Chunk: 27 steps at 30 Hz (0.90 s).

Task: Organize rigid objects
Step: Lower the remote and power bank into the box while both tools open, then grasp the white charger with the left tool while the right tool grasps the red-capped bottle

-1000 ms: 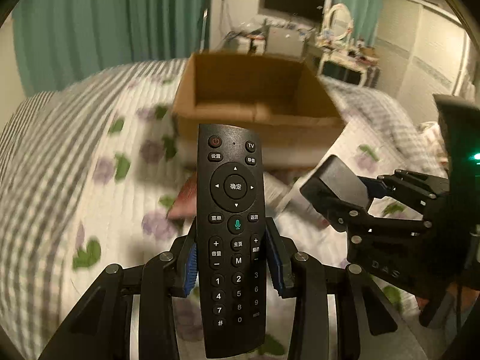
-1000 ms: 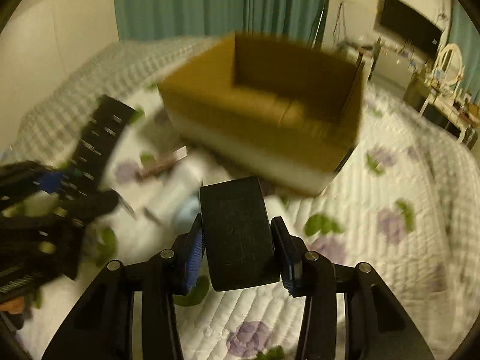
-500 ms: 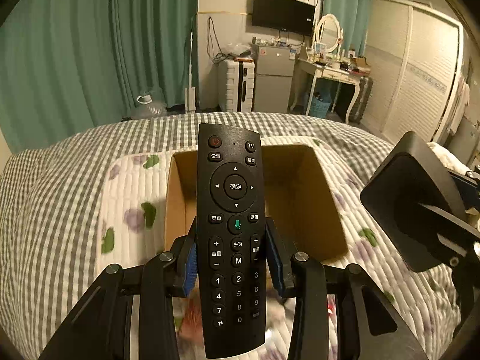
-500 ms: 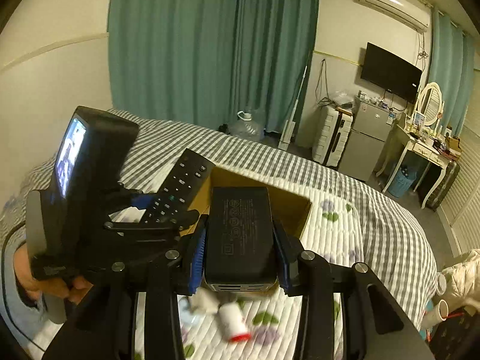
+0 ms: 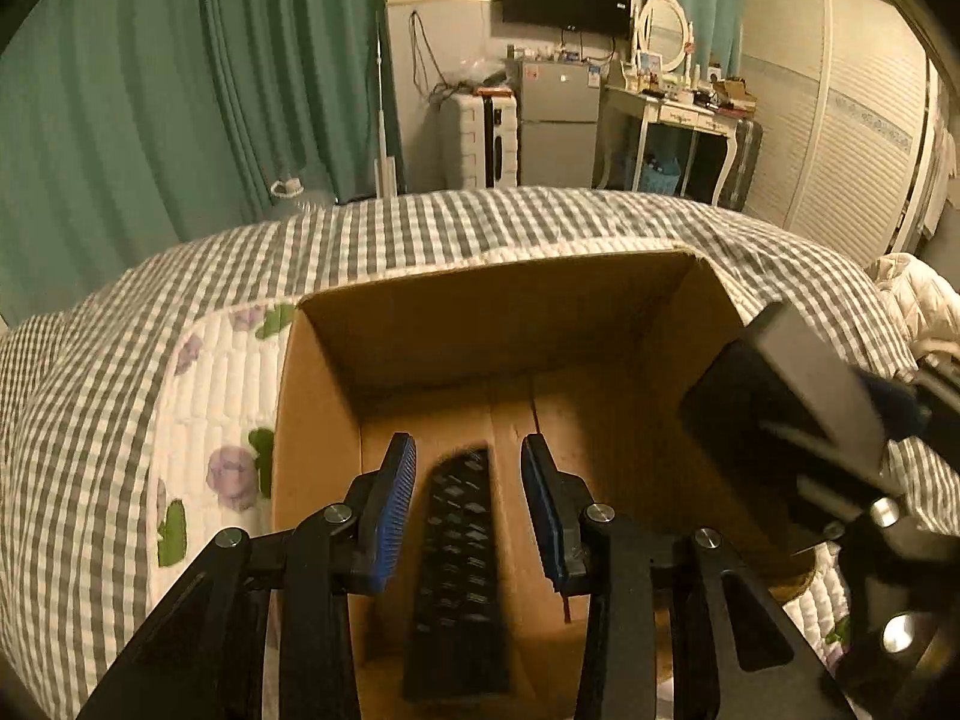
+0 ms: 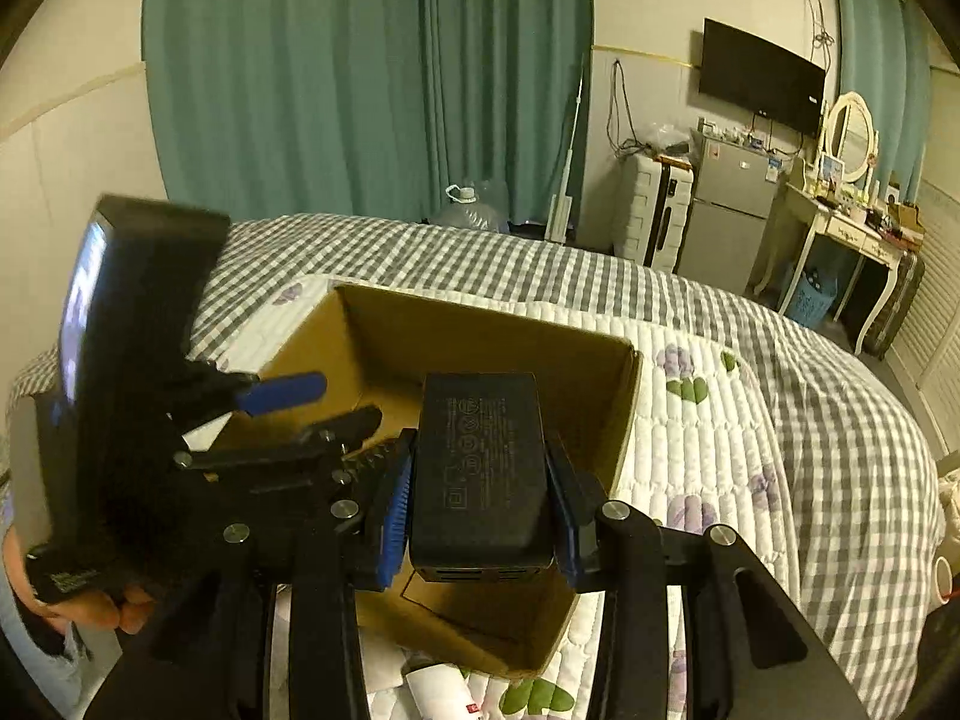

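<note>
An open cardboard box (image 5: pixel 630 294) sits on the bed; it also shows in the right wrist view (image 6: pixel 480 324). My left gripper (image 5: pixel 468 480) is open above the box. The black remote (image 5: pixel 459 570) lies blurred inside the box below the open fingers, apart from them. My right gripper (image 6: pixel 480 480) is shut on a black rectangular power adapter (image 6: pixel 480 456) and holds it over the box's near side. The adapter also shows at the right in the left wrist view (image 5: pixel 786 420). The left gripper shows at the left of the right wrist view (image 6: pixel 300 402), open.
The bed has a white floral quilt (image 5: pixel 210 396) over a grey checked cover (image 6: pixel 840 420). A white bottle (image 6: pixel 444 690) lies on the quilt in front of the box. Green curtains, a fridge, a dressing table and a wall TV stand beyond the bed.
My left gripper has opened and the remote has dropped out of it into the box. Both grippers have moved closer over the box. The right gripper still holds the adapter.
</note>
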Each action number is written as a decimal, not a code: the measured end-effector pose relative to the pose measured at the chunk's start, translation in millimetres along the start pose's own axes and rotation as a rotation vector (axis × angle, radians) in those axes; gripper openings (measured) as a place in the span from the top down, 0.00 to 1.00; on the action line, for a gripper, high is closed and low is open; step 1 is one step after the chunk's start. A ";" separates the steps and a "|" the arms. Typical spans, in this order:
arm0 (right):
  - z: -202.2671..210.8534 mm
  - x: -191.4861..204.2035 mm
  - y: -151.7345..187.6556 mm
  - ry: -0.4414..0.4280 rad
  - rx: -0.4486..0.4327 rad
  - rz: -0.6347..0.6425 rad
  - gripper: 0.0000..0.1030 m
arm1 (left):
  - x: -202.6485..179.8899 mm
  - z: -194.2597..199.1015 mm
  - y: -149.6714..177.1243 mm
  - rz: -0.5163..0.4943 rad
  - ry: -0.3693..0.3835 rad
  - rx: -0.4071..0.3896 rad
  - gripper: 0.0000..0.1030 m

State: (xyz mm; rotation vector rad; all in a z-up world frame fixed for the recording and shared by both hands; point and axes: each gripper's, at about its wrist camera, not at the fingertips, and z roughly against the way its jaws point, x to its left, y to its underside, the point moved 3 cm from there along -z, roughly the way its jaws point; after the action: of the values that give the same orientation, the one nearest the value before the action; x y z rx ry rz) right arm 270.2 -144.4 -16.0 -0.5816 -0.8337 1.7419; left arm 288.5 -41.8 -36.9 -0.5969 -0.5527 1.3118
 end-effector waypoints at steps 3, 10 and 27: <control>-1.5 -3.4 3.9 -0.003 -0.003 -0.009 0.63 | 1.3 8.3 -4.8 -0.005 -0.018 -0.025 0.63; -2.7 -3.6 0.0 0.011 -0.029 -0.028 0.63 | 24.1 46.9 -7.7 0.043 -0.056 -0.111 0.62; 50.2 9.8 7.3 0.035 -0.075 0.007 0.27 | 42.2 114.4 34.0 0.100 -0.067 -0.174 0.30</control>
State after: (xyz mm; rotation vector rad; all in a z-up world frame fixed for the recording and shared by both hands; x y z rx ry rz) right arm 226.0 -149.0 10.5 -0.6639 -0.8768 1.7081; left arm 194.0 15.3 25.0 -0.7334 -0.7050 1.3911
